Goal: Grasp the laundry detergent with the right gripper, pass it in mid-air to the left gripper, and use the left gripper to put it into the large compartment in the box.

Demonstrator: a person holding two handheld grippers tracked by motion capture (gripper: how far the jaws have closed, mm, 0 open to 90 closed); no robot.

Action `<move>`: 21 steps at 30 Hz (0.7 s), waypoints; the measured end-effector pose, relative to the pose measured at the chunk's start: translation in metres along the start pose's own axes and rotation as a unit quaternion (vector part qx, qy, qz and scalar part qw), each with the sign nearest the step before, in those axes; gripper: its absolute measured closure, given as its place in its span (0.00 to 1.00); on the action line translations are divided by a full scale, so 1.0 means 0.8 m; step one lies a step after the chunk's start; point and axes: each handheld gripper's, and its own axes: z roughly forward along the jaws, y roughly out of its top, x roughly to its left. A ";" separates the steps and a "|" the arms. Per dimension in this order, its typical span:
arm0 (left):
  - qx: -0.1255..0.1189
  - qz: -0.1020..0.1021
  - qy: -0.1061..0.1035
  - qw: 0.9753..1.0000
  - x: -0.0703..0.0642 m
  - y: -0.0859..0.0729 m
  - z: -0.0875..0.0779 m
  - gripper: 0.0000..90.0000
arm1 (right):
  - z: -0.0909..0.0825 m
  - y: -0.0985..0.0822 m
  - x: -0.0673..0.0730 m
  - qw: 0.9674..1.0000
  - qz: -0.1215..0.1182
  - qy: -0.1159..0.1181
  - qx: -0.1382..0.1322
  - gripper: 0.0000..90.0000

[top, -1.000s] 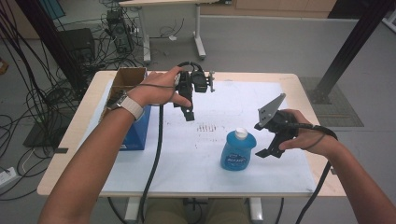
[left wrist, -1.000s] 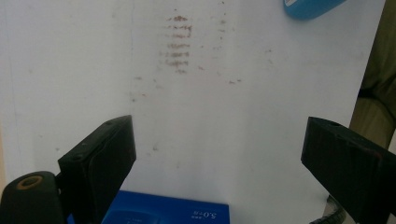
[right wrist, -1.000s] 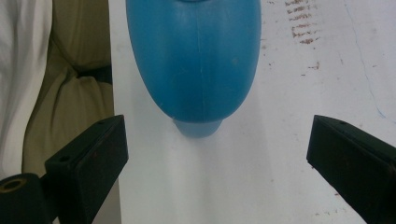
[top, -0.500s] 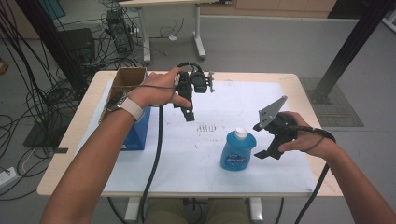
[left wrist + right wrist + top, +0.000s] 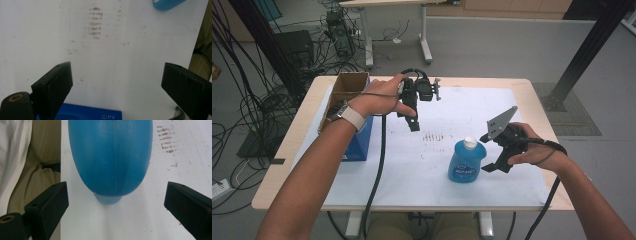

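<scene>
A blue bottle (image 5: pixel 466 163) with a white cap stands on the white sheet (image 5: pixel 412 165) at the front right. My right gripper (image 5: pixel 488 152) sits just right of it, open, its jaws level with the bottle's body. In the right gripper view the bottle (image 5: pixel 112 157) lies ahead of my right gripper (image 5: pixel 116 205), beyond its jaw tips and untouched. My left gripper (image 5: pixel 414 121) hangs above the sheet's back middle, jaws pointing down. In the left gripper view my left gripper (image 5: pixel 117 82) is open and empty over the paper.
An open cardboard box (image 5: pixel 343 88) and a blue box (image 5: pixel 360 141) stand at the table's left. Reddish-brown marks (image 5: pixel 95 22) stain the sheet's middle. The person's trousers (image 5: pixel 42 157) lie past the table's front edge. Cables run across the floor at the left.
My right gripper has slid slightly lower and closer beside the bottle. The left gripper and the bottle have stayed put.
</scene>
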 end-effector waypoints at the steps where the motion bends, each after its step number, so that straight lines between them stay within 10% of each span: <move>1: 0.000 0.000 0.000 1.000 0.000 0.000 0.000 0.12 | 0.001 0.000 0.000 1.000 -0.001 0.000 -0.001 0.06; 21: 0.000 -0.002 -0.003 1.000 0.001 -0.001 0.007 0.12 | 0.017 -0.009 0.000 1.000 -0.005 0.006 -0.024 0.06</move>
